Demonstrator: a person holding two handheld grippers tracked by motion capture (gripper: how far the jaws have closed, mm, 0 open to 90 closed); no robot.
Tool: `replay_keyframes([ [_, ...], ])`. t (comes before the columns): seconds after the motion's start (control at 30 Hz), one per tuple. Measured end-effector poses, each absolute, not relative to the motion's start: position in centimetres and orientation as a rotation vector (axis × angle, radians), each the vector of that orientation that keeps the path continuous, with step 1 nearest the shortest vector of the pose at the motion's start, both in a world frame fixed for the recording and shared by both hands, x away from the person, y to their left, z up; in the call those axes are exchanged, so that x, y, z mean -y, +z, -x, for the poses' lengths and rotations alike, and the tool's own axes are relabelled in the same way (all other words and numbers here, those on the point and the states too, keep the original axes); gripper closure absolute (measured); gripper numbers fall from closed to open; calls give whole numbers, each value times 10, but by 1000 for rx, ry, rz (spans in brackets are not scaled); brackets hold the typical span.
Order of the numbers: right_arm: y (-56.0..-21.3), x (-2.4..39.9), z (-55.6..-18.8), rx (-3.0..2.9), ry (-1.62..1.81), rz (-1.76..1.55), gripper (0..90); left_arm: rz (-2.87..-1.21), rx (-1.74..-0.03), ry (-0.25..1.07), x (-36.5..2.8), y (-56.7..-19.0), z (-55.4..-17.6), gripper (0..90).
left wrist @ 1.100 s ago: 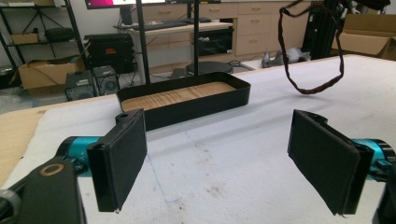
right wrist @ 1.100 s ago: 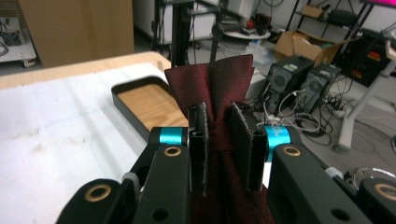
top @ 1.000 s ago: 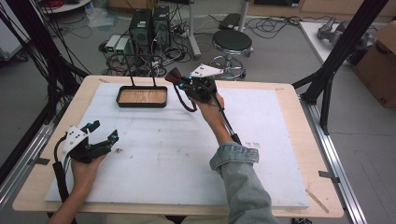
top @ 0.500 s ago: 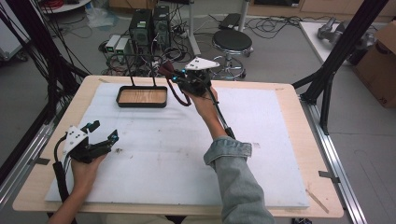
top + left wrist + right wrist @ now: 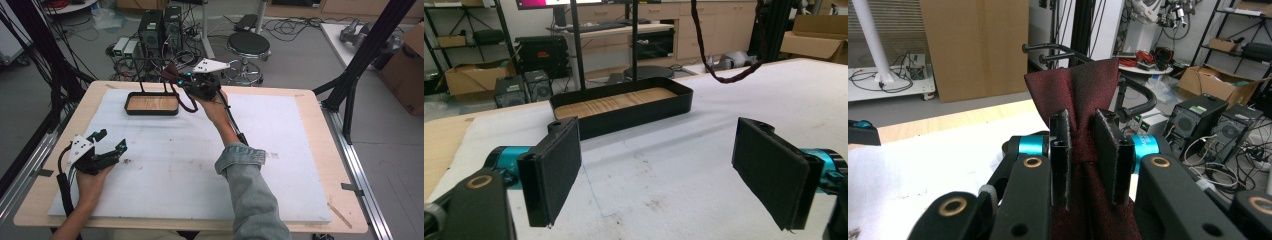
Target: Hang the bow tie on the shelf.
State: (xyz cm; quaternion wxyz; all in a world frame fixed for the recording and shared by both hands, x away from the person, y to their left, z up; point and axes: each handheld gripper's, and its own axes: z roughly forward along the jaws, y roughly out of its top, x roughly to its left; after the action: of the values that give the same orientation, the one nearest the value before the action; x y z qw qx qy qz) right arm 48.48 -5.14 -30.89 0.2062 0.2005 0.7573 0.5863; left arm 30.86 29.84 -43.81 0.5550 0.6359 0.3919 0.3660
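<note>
Right tool (image 5: 192,84) is pinching a dark red woven bow tie (image 5: 1083,100) at its knot between nearly closed padded jaws, strap dangling beside the black wood-floored tray (image 5: 151,104) at the tabletop's (image 5: 300,165) far edge, while the left tool (image 5: 111,146) is resting wide open, holding nothing.

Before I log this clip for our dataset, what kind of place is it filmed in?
Probably a robotics lab or workshop: desktop computers with tangled cables on the floor, cardboard boxes, and a table framed by black struts.
</note>
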Motion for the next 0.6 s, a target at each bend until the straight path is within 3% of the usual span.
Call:
replay_keyframes([
  [0.6, -305, 43, -499, -2090, 1668, -564, 773, -1506, -925, 863, -298, -438, -308, 201],
])
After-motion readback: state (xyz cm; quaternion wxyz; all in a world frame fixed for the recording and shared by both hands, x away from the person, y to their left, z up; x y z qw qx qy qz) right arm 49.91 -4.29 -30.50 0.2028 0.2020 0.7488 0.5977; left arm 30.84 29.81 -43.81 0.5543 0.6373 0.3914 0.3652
